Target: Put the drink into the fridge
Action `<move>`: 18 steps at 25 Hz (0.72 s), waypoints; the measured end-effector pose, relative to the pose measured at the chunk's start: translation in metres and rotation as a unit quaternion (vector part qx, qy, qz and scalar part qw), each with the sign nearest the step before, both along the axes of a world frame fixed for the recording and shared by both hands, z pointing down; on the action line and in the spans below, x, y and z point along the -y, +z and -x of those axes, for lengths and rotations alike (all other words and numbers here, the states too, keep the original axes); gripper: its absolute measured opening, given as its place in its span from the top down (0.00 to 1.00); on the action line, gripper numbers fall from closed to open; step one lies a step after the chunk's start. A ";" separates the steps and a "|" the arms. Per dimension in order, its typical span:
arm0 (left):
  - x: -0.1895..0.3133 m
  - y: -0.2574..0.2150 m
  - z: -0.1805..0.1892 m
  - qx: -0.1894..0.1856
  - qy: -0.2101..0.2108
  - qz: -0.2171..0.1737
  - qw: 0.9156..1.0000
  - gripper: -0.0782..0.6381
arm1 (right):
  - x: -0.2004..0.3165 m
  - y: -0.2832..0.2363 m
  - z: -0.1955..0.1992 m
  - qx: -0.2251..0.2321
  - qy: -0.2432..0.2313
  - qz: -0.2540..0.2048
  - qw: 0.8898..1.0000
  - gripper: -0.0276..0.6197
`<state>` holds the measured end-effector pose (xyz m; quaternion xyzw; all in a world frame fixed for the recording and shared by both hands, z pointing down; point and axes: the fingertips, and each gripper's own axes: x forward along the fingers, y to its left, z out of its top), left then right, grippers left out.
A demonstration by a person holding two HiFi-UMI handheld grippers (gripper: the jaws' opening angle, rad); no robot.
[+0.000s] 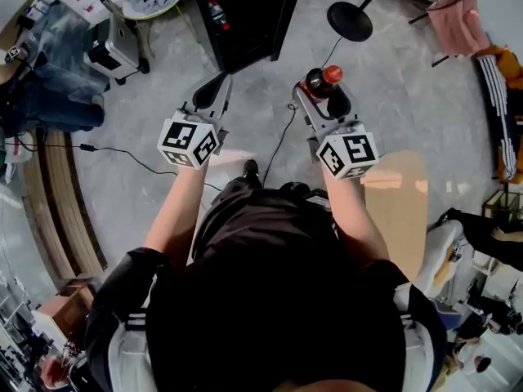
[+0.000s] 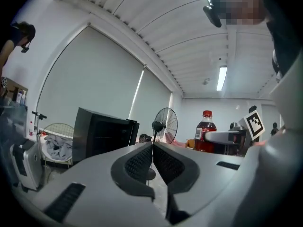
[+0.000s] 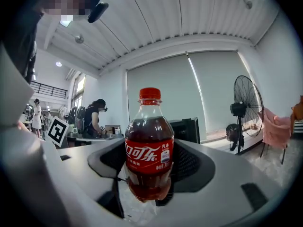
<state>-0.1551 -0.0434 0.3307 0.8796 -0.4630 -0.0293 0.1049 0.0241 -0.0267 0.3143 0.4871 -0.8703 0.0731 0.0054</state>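
Observation:
A cola bottle (image 3: 149, 148) with a red cap and red label stands upright between the jaws of my right gripper (image 3: 150, 167), which is shut on it. In the head view the cola bottle (image 1: 324, 80) shows at the tip of the right gripper (image 1: 327, 96). My left gripper (image 1: 214, 92) is held level with it, jaws pressed together on nothing; in its own view the left gripper (image 2: 152, 161) is shut and the cola bottle (image 2: 204, 132) appears to its right. The black fridge (image 1: 245, 15) stands ahead on the floor, also seen as a dark box, the fridge (image 2: 102, 134).
A standing fan (image 2: 165, 124) is right of the fridge; its round base (image 1: 350, 20) sits on the floor. A cable (image 1: 282, 141) runs across the grey floor. A laundry basket (image 2: 57, 143) and a cart (image 1: 118, 47) are at the left. A person (image 3: 94, 119) works at a desk.

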 end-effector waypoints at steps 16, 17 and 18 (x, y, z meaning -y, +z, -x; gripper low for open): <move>0.120 0.011 -0.049 -0.006 0.016 0.006 1.000 0.86 | 0.114 0.026 -0.024 0.012 -0.025 0.007 1.000 0.49; 0.132 0.009 -0.053 -0.005 0.012 0.005 1.000 0.86 | 0.127 0.026 -0.028 0.013 -0.028 0.007 1.000 0.49; 0.144 0.008 -0.056 -0.005 0.008 0.005 1.000 0.86 | 0.142 0.026 -0.032 0.014 -0.030 0.006 0.999 0.49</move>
